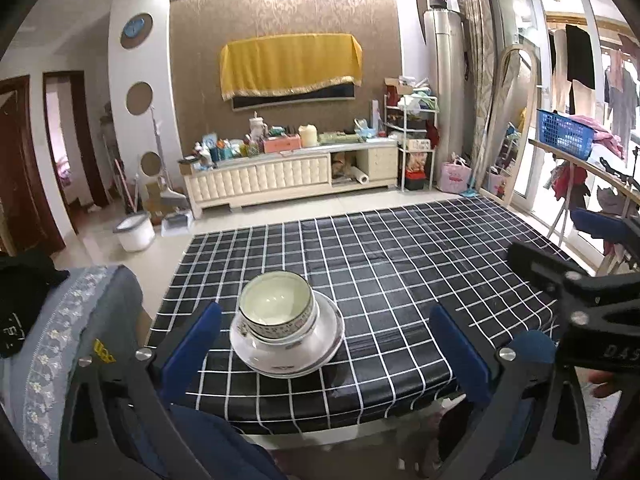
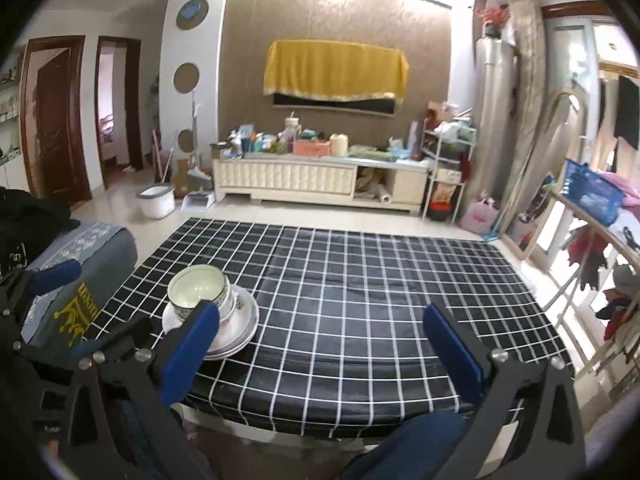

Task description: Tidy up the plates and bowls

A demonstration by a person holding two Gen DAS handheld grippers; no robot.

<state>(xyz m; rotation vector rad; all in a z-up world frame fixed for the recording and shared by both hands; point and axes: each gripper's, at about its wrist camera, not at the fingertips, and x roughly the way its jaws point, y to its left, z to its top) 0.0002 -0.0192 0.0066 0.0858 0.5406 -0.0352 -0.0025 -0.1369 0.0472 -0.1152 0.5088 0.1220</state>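
Two nested bowls with patterned rims sit on a stack of white plates, near the front left of a table under a black cloth with white checks. My left gripper is open, drawn back over the table's near edge. The stack shows between its blue pads, untouched. My right gripper is open too and holds nothing. In its view the bowls and plates lie just beyond its left pad. The right gripper's black body shows at the right of the left wrist view.
A grey seat with an embroidered cover stands against the table's left side. A drying rack with a blue basket is on the right. A white bucket and a cluttered TV cabinet stand beyond the table.
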